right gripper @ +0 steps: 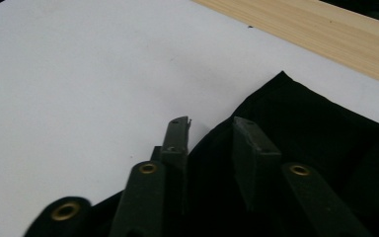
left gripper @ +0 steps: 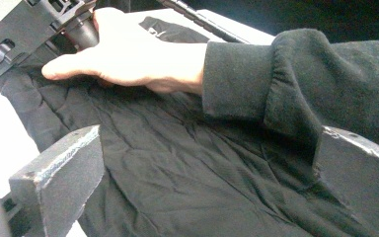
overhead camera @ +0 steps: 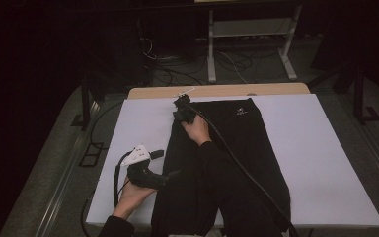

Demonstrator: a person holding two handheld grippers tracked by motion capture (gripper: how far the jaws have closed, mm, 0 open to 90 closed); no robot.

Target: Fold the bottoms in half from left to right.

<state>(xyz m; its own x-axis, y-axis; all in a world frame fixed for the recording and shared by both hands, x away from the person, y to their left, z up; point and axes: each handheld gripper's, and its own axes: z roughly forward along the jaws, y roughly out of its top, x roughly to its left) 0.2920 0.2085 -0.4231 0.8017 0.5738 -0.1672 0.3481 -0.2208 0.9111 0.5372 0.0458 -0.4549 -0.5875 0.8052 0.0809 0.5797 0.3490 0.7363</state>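
- Looking from the high view: black trousers (overhead camera: 227, 163) lie on the white sheet (overhead camera: 325, 163), long axis running near to far, waistband at the far end. The right gripper (overhead camera: 181, 111) sits at the far left corner of the trousers; the left gripper (overhead camera: 154, 159) hovers just left of the near left edge. Bare sheet lies open on both sides.
- Looking along the left gripper view: the jaws stand wide apart, released, with nothing between them. Cloth (left gripper: 187, 177) lies ahead and below, and the right hand (left gripper: 128, 59) rests on it farther off.
- Looking along the right gripper view: the right gripper (right gripper: 212, 136) has its jaws partly drawn in around the trousers' corner edge (right gripper: 296, 118). One jaw stands on the sheet (right gripper: 79, 74) side, the other over the cloth; I cannot tell whether the pads pinch yet. The table's wooden edge (right gripper: 325, 29) lies beyond.
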